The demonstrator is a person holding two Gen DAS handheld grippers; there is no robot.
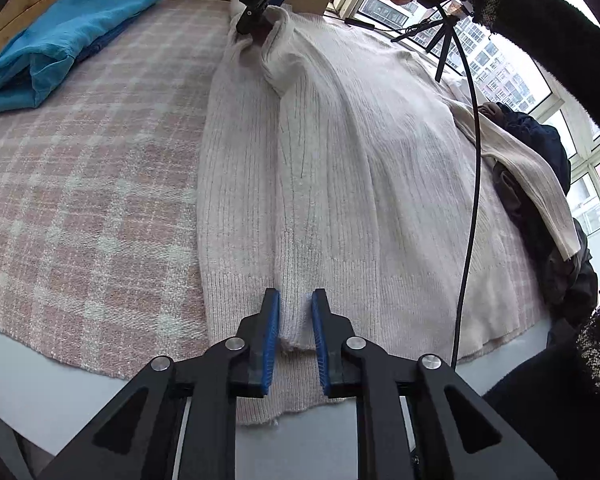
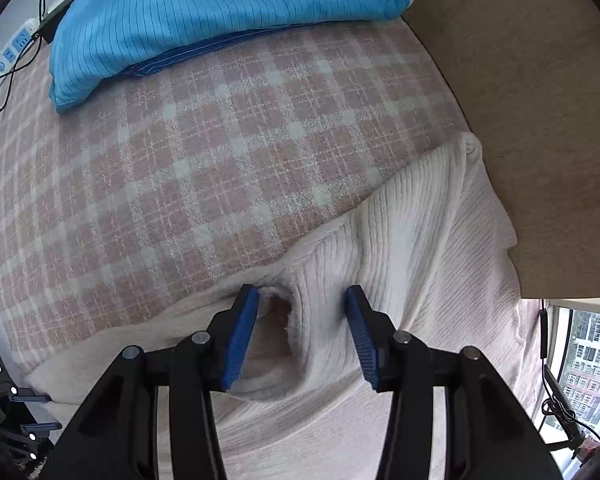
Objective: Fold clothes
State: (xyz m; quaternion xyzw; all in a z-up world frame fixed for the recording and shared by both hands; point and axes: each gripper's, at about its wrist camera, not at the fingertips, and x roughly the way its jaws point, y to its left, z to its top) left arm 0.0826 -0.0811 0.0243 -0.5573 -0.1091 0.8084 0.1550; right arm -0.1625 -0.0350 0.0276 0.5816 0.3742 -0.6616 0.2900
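A cream ribbed sweater (image 1: 360,140) lies flat on the pink plaid blanket (image 1: 80,180). One sleeve runs lengthwise over its body down to the cuff (image 1: 296,328) at the near hem. My left gripper (image 1: 296,300) is shut on that cuff, which sits pinched between the blue pads. At the far end, a hand holds my right gripper (image 1: 256,34) at the sweater's shoulder. In the right wrist view the right gripper (image 2: 302,296) points down and is open. A raised fold of the sweater (image 2: 420,240) lies between its pads, which do not press on it.
A folded blue garment (image 1: 60,48) (image 2: 220,12) lies at the blanket's far side. Dark clothes (image 1: 540,160) are heaped at the right under a cream piece. A black cable (image 1: 474,160) hangs across the sweater. A power strip (image 2: 12,52) sits at the left edge, and a wooden board (image 2: 540,120) stands beside the sweater.
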